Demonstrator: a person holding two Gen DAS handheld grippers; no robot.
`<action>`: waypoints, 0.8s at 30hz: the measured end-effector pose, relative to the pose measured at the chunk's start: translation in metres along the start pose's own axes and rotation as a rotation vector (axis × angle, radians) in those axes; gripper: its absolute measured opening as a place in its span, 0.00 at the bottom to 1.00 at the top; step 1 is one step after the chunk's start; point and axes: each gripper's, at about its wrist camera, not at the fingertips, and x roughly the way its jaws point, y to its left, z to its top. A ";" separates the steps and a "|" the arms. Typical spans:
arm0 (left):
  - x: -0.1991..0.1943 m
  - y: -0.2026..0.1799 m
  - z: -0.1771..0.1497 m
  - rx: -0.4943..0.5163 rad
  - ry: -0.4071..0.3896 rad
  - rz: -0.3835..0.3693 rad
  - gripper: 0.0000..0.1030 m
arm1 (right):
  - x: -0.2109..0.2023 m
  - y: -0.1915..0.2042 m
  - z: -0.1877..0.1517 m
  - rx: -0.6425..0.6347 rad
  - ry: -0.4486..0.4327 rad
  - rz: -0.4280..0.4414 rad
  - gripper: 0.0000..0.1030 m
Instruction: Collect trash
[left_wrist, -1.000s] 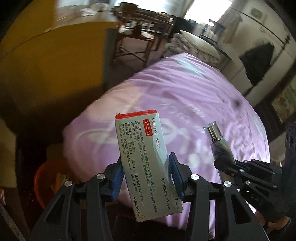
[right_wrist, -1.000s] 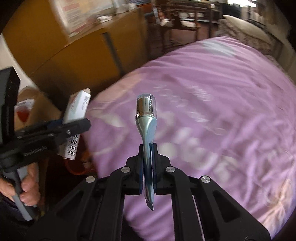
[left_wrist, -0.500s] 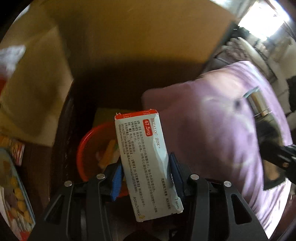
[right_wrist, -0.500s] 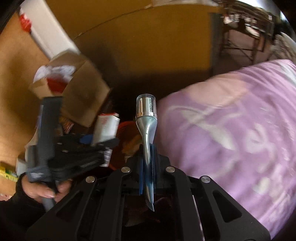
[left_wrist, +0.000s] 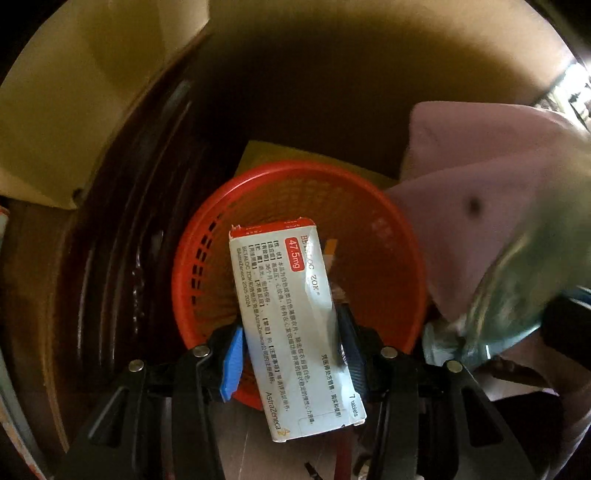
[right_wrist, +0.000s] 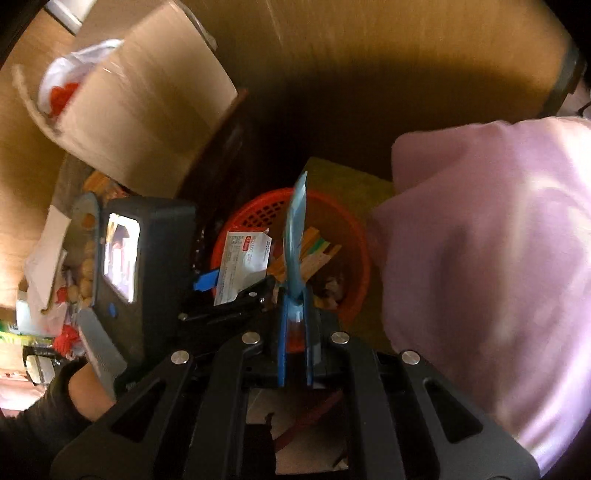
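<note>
A white medicine box (left_wrist: 291, 325) with a red top band stands between the blue pads of my left gripper (left_wrist: 290, 350), which is shut on it. It hangs right over a red mesh basket (left_wrist: 192, 266) on the floor. My right gripper (right_wrist: 294, 325) is shut on a thin blue-silver tube (right_wrist: 295, 229), seen edge-on and pointing over the same basket (right_wrist: 354, 251). The left gripper (right_wrist: 232, 280) with the box (right_wrist: 243, 258) is just to its left. The tube (left_wrist: 498, 295) is a blur at the right of the left wrist view. Coloured wrappers (right_wrist: 317, 254) lie in the basket.
Purple bedding (right_wrist: 480, 258) bulges right up to the basket's right side. A cardboard box (right_wrist: 147, 110) and snack clutter (right_wrist: 81, 266) stand to the left. Yellow wooden furniture (right_wrist: 369, 55) is behind. A person's hand (right_wrist: 88, 387) grips the left tool. Dark wood (left_wrist: 110, 258) borders the basket's left.
Both grippers swung off the purple bed and down over the red basket, which now fills the middle of both views. Each keeps its grip, though the tube now shows edge-on.
</note>
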 end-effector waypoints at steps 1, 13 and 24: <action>0.006 0.004 0.002 -0.008 0.007 0.004 0.45 | 0.009 0.000 0.003 0.003 0.020 0.013 0.08; 0.036 0.009 0.022 -0.041 0.070 0.009 0.47 | 0.068 -0.009 0.020 -0.005 0.144 -0.003 0.06; 0.015 0.003 0.009 -0.049 0.040 0.016 0.59 | 0.020 -0.012 0.008 -0.019 0.065 -0.015 0.13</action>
